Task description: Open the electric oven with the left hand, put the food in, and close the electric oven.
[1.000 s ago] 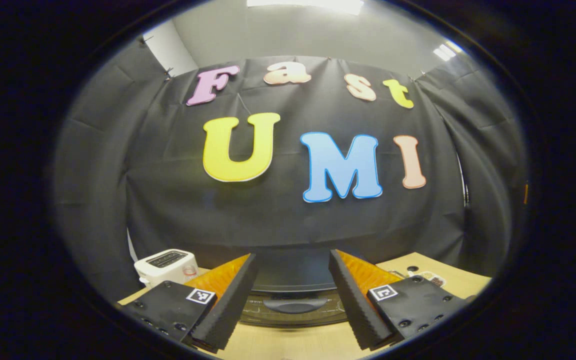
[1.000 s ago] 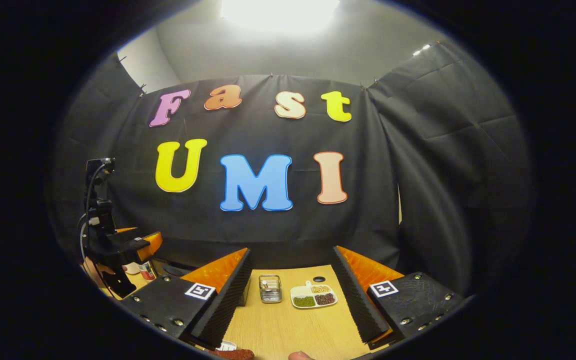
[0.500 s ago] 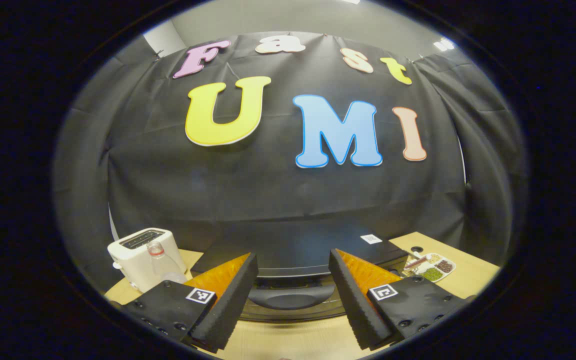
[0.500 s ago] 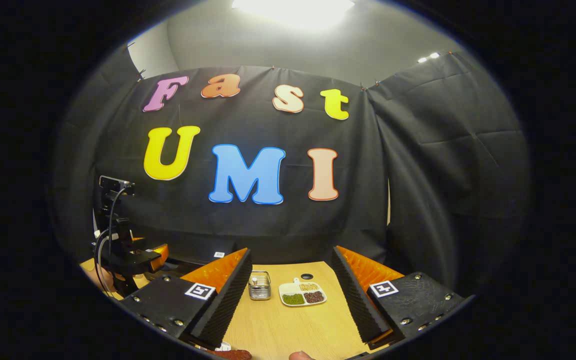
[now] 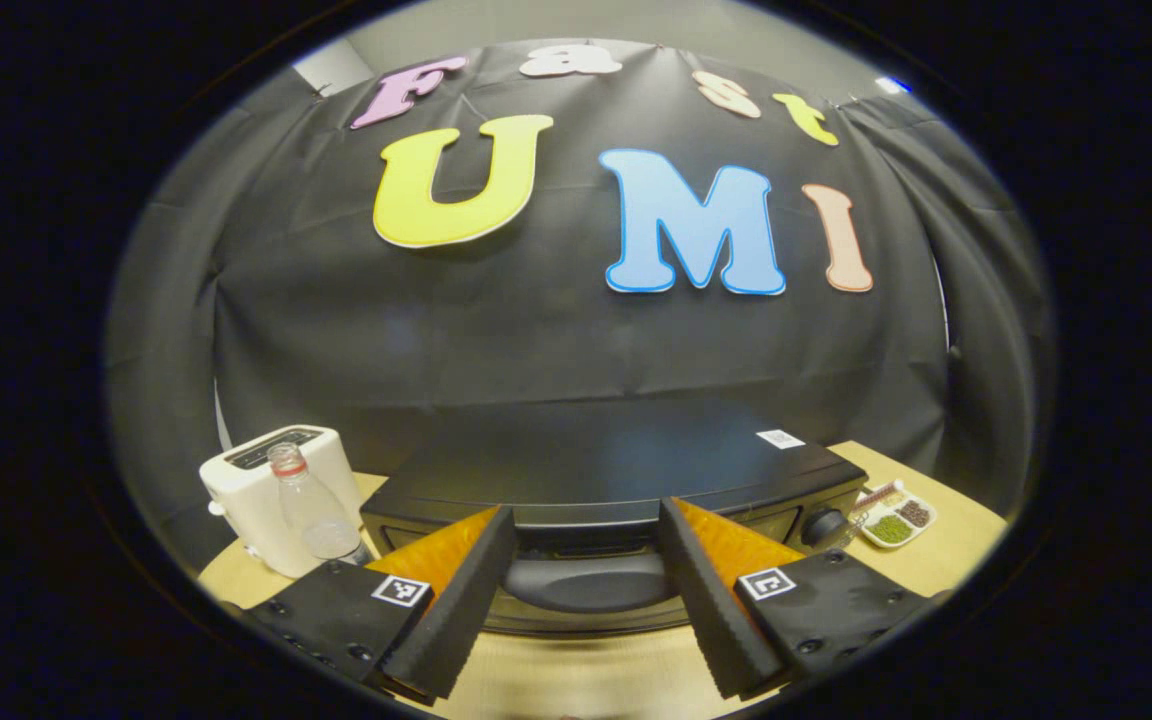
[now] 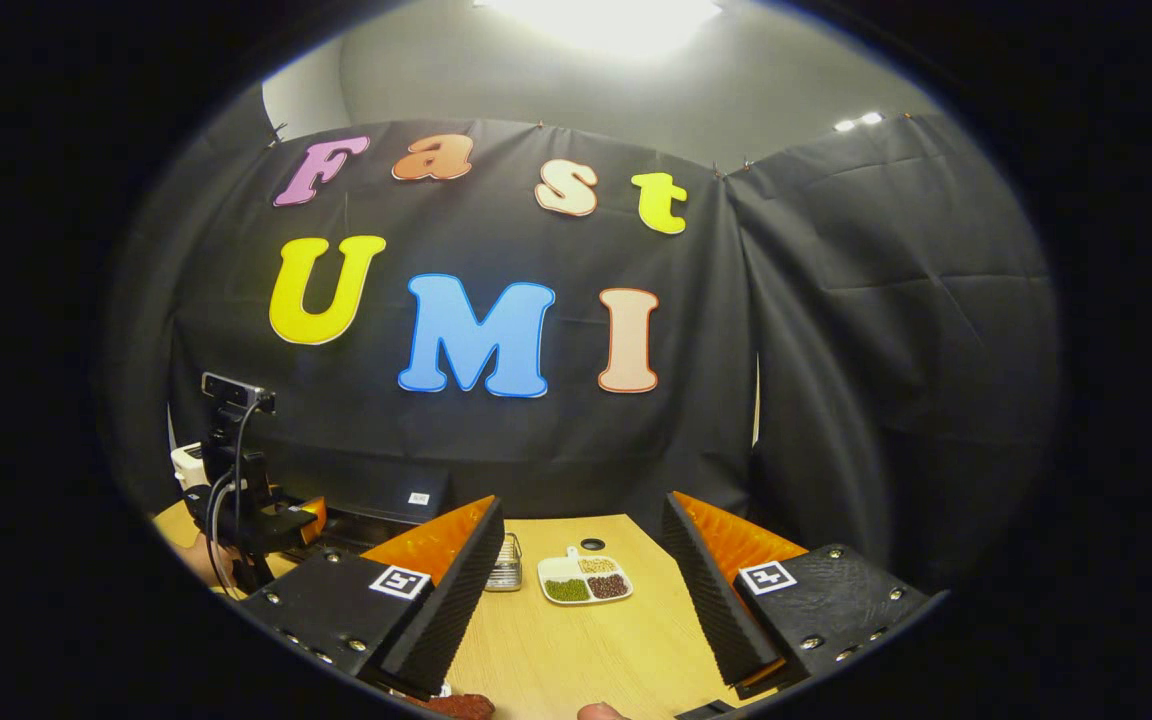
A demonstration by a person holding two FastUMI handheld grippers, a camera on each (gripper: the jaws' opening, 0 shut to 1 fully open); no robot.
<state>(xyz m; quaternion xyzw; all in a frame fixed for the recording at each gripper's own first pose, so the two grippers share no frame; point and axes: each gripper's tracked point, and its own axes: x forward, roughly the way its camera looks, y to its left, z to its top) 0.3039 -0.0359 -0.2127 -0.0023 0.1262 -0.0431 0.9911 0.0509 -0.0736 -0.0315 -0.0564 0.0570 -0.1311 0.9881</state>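
Straight ahead of your left gripper [image 5: 581, 590], the black boxy electric oven [image 5: 616, 470] sits on the pale wooden table [image 5: 576, 680], door shut, its dark curved handle [image 5: 586, 582] framed between the spread fingers. Step in hand: reaching to open. Next, close in and clamp that handle, then pull. Right of the oven, your right gripper [image 6: 581, 590] hovers spread, empty; reddish-brown food [image 6: 456, 705] lies below it.

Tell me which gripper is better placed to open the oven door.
Left. The open left gripper frames the oven handle; the right gripper faces bare table.
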